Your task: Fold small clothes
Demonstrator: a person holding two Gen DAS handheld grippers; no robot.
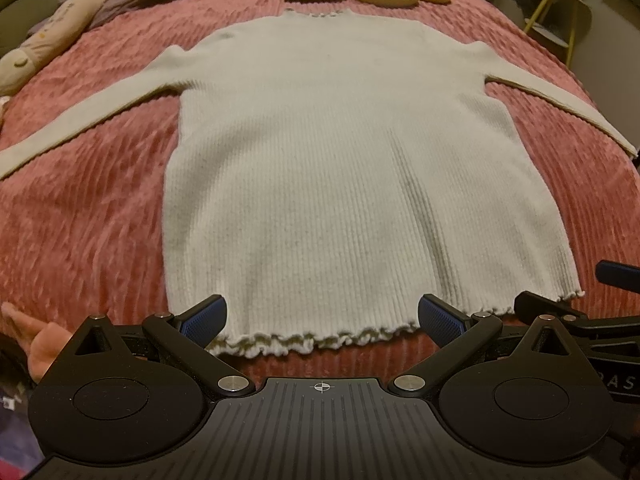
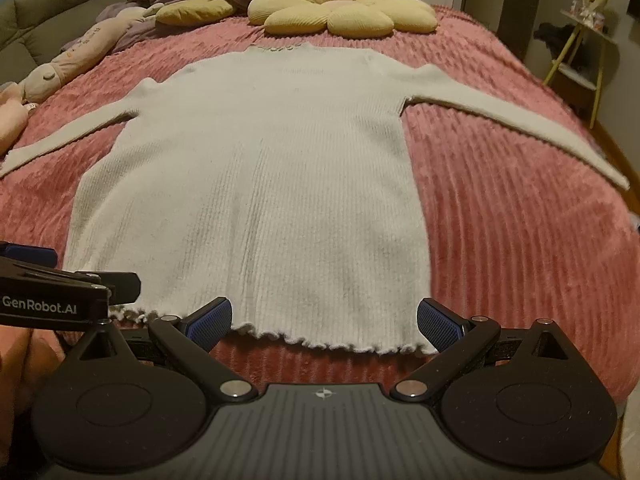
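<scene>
A pale ribbed sweater (image 1: 352,168) is laid flat on the pink bed cover (image 1: 88,216), sleeves spread toward both side edges, frilled hem nearest the bed's near edge. The left tool (image 1: 322,316) and the right tool (image 2: 324,318) are held wide apart, gripping nothing, just short of the hem; contact cannot be made out.

Bare pink bedspread (image 2: 500,240) lies open on both sides of the flat sweater (image 2: 256,200) and along its near hem. Both outspread sleeves cross the side lanes. Far end blocked by the yellow flower cushion (image 2: 336,8) and a plush toy (image 2: 60,64); left gripper (image 1: 322,320) and right gripper (image 2: 324,322), fingers wide apart, sit just beside each other at the hem.
</scene>
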